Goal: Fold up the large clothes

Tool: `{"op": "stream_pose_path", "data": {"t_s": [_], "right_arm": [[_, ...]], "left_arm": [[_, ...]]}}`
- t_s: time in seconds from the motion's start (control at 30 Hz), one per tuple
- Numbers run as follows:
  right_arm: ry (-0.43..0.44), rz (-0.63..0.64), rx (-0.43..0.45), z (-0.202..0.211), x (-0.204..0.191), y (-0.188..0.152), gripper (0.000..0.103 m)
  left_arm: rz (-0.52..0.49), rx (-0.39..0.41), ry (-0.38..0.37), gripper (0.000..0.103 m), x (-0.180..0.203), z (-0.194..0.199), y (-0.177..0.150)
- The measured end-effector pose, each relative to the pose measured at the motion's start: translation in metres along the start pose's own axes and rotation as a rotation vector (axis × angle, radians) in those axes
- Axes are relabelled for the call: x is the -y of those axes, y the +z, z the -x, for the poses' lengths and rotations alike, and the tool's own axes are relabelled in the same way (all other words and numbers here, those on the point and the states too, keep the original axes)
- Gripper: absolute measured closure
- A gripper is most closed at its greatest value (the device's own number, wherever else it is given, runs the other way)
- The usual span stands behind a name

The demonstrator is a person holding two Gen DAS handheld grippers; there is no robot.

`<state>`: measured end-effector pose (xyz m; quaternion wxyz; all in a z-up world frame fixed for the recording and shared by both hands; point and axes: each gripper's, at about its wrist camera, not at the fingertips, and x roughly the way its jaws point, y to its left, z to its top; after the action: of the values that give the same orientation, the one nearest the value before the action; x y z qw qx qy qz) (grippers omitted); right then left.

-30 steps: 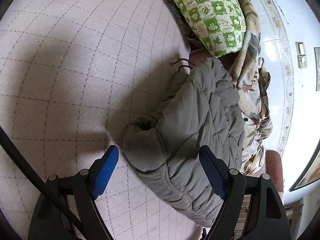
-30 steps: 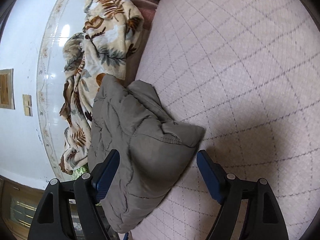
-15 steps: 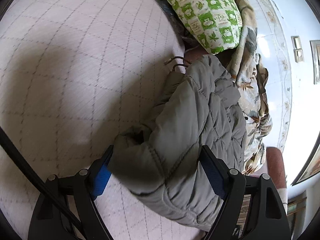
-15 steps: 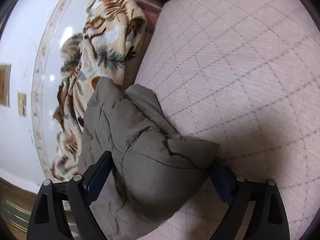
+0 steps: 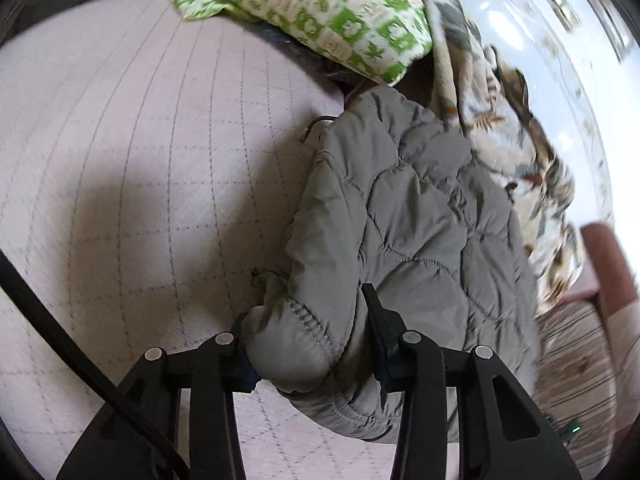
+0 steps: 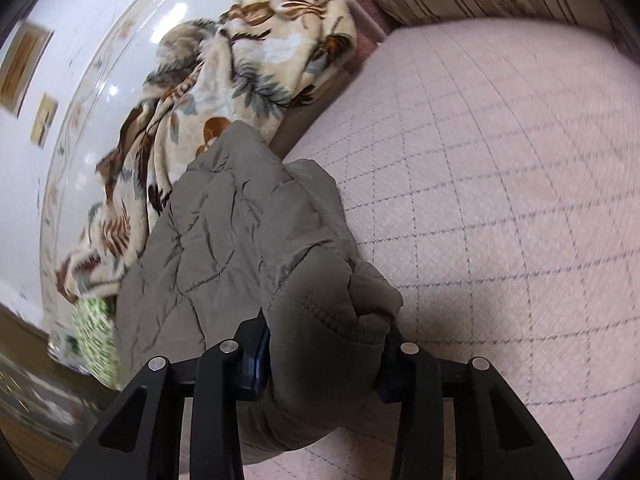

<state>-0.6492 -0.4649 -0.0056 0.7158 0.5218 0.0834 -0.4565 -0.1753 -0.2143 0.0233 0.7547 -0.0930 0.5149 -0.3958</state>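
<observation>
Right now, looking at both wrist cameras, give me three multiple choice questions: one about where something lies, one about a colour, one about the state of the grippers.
1. The padded grey quilted jacket lies on:
A. a pink quilted cover
B. a wooden floor
C. a glass table

2. The checked pillow is:
A. blue and black
B. green and white
C. red and yellow

3. The left gripper and right gripper are:
A. both open and clear
B. one open
C. both shut on the jacket

Answers: 1 A, the pink cover surrounds the jacket; 2 B, green squares on white; 3 C, the jaws have just closed, and padding bulges between each pair.
</observation>
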Motion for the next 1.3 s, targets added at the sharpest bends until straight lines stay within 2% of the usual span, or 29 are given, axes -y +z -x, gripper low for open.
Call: {"op": "stream_pose_path", "data": {"t_s": [0.13,0.4,0.67,1.0,1.3], "right_arm": [[-0.053,0.098,0.007,0.001,-0.013,-0.001,0.062],[-0.129,0.233,0.022,0.001,-0.029,-0.003,0.065],[-0.169,0.344,0.050,0.005,-0.044,-0.007,0.068],[-0.173,0.395,0.063,0.019,-0.054,-0.010,0.070],[-0.160,0.420,0.072,0.045,-0.062,-0.012,0.071]], "left_arm": [[-0.081,0.011,0.066,0.063,0.011,-0.002,-0.001],[-0.186,0.039,0.140,0.063,0.023,0.000,-0.006],[-0.213,0.049,0.157,0.063,0.027,0.002,-0.007],[-0.247,0.068,0.183,0.065,0.036,0.013,-0.009],[-0.278,0.075,0.182,0.066,0.045,0.040,-0.011]]}}
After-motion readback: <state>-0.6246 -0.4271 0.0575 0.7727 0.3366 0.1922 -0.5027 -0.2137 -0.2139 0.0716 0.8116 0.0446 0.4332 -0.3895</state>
